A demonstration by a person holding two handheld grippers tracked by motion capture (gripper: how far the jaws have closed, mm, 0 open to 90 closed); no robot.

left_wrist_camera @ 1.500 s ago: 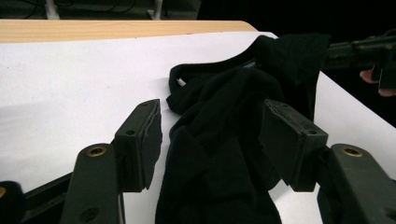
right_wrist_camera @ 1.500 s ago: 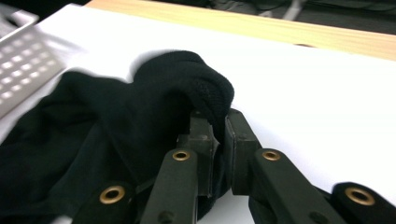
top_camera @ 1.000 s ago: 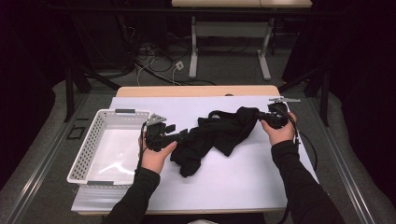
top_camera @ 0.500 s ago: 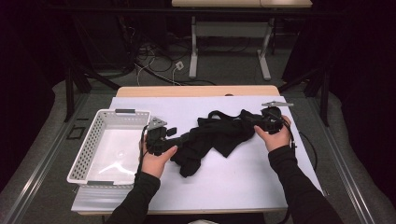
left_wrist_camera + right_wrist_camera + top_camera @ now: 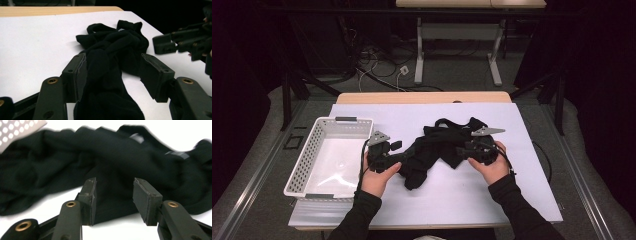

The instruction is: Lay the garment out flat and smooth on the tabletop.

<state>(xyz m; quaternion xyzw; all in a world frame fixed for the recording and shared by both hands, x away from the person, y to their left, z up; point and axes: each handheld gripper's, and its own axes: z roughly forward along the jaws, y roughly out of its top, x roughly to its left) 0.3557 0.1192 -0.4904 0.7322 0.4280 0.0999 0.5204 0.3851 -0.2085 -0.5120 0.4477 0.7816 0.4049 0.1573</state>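
A black garment (image 5: 437, 147) lies bunched on the white table cover (image 5: 512, 200). My left gripper (image 5: 398, 152) is at the garment's left end. In the left gripper view (image 5: 113, 61) a thick fold of the garment (image 5: 105, 75) runs between the jaws; it rests against one pad and a gap shows at the other. My right gripper (image 5: 460, 150) is at the garment's right side. Its jaws (image 5: 115, 185) have just been opening and stand apart, with the garment's edge (image 5: 112, 157) between them and not pressed. The right gripper (image 5: 180, 42) also appears farther off in the left gripper view.
A white perforated basket (image 5: 302, 160) stands at the table's left, just beside my left hand; its corner (image 5: 15, 130) appears in the right gripper view. Bare white cover lies in front of the garment and to its right. Dark floor, cables and desk legs lie beyond the far edge.
My right hand has moved left and toward me, bringing the garment's right end in over its middle. Its jaws have opened and let the cloth go. The left hand has stayed put.
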